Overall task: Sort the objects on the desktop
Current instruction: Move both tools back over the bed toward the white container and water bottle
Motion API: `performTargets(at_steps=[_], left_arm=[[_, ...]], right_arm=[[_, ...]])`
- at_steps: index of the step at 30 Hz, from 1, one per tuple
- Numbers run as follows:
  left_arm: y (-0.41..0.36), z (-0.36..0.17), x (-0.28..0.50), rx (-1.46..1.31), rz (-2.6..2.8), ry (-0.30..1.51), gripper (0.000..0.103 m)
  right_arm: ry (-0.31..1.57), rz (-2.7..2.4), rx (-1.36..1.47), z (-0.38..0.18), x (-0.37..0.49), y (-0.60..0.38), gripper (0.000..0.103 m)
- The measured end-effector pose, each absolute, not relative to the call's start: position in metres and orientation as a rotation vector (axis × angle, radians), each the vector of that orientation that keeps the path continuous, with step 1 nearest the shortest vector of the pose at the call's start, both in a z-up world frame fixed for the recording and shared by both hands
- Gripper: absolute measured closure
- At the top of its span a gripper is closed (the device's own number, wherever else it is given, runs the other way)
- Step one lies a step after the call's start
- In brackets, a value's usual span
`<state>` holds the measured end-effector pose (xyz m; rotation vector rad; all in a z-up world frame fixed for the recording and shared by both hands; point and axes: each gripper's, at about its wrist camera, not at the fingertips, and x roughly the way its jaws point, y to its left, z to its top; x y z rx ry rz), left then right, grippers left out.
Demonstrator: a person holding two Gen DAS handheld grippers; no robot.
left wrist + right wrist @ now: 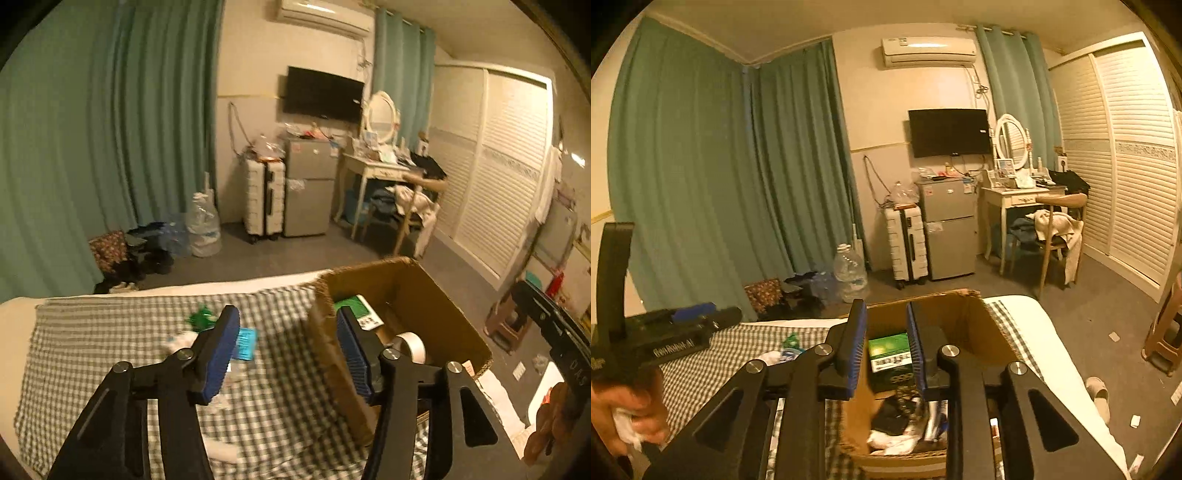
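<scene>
Bed (22,314) has a checkered cloth (110,350) spread over it, with a cardboard box (332,354), a green packet (201,317) and a blue card (246,343) on top.

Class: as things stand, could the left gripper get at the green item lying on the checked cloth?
Probably yes. The left gripper is open and empty, the green item lies uncovered on the checked cloth just ahead of its left finger, and the cardboard box stands off to the right.

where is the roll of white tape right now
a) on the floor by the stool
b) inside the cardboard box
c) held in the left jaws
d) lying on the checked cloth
b: the left wrist view shows the roll of white tape sitting within the walls of the cardboard box, while the left gripper is open and empty.
</scene>
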<state>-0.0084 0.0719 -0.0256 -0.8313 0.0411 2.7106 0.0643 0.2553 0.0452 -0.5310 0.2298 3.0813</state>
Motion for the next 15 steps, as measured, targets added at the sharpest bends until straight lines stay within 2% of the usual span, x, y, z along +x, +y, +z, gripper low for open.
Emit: performTargets(at_steps=[2,4,6,9,12,15], left_arm=[[0.054,-0.019,-0.004,-0.819,2.737,0.03,0.037],[0.035,-0.014,-0.001,-0.807,2.763,0.02,0.035],[0.017,-0.011,0.004,-0.802,2.788,0.014,0.033],[-0.009,-0.012,0.007,-0.801,2.823,-0.008,0.024],[-0.033,-0.018,0.006,-0.809,2.854,-0.024,0.023],[-0.054,-0.029,0.004,-0.832,2.876,-0.041,0.023]], right_arm=[[0.224,3.101,-0.524,0.049,0.069,0.245,0.079],[0.222,3.125,-0.516,0.052,0.072,0.232,0.071],[0.218,3.143,-0.51,0.054,0.075,0.221,0.067],[0.2,3.166,-0.52,0.053,0.076,0.206,0.067],[0.171,3.185,-0.536,0.049,0.073,0.189,0.064],[0.15,3.195,-0.565,0.041,0.067,0.178,0.056]])
